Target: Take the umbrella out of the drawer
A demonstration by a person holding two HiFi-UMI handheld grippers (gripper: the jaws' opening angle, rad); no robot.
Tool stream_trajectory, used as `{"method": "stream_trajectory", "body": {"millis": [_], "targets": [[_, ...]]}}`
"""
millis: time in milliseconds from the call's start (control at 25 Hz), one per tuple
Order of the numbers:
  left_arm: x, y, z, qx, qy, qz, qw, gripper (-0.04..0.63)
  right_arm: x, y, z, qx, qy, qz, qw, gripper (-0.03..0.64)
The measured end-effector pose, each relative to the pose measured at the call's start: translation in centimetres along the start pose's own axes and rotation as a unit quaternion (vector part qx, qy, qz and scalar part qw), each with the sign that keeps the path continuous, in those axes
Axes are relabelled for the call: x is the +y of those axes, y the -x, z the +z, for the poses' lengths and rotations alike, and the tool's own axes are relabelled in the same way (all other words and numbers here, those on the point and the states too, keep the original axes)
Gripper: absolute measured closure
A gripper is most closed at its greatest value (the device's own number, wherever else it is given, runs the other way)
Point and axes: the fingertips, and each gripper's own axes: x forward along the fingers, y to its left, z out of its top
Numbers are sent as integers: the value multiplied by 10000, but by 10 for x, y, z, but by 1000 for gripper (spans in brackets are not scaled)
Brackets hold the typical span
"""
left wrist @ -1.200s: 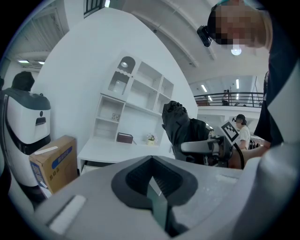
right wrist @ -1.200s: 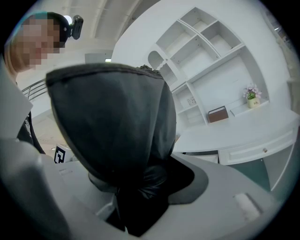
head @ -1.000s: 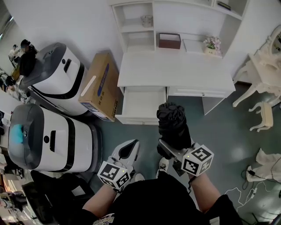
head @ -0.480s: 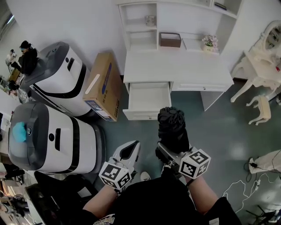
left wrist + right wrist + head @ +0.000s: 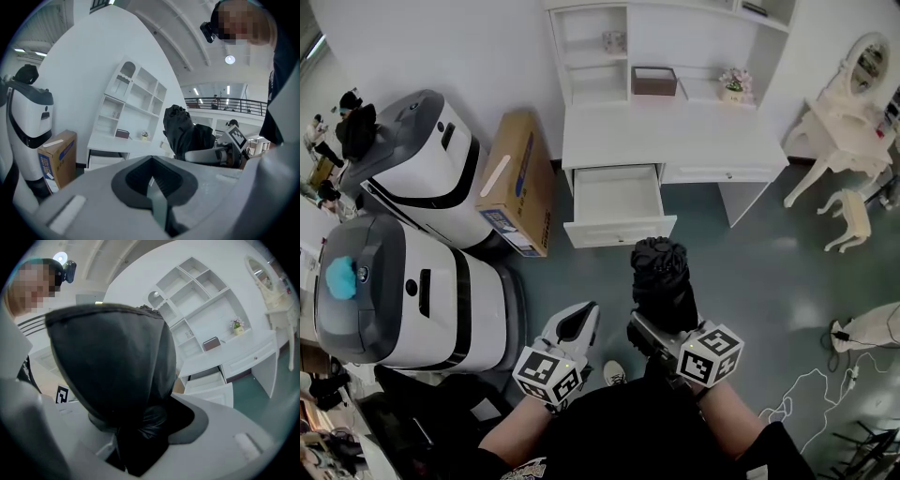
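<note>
- My right gripper (image 5: 654,323) is clamped on the folded black umbrella (image 5: 661,279). In the right gripper view its dark fabric (image 5: 117,366) fills the gap between the jaws and bulges above them.
- The umbrella is out of the drawer (image 5: 619,231), held in the air over the floor, near me and well apart from the drawer front. It points away from me toward the far side.
- The drawer hangs open under the left part of the white worktop (image 5: 675,141), and what I can see of its inside looks bare.
- My left gripper (image 5: 570,326) sits just left of the right one, jaws together with nothing between them. The left gripper view (image 5: 152,187) confirms this.
- I judge the taking-out step as good as done. What remains is holding the umbrella clear or finding a place to set it.
- The next move calls for a firm clamp. The grip seems to sit at the near end of a soft bundle, so it may sag or slip if I swing it fast.
</note>
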Motion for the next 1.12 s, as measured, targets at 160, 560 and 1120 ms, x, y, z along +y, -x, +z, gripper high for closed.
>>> {"method": "stream_trajectory", "body": {"millis": [160, 560, 1120], "targets": [[-4, 11, -7, 19, 16, -46, 10000, 595, 10, 7, -12, 11, -26, -51, 10000, 337], [-10, 24, -9, -29, 25, -83, 10000, 595, 26, 12, -23, 43, 33, -65, 10000, 337], [-23, 19, -13, 34, -43, -273, 9996, 595, 22, 24, -26, 20, -54, -158, 9999, 337]]}}
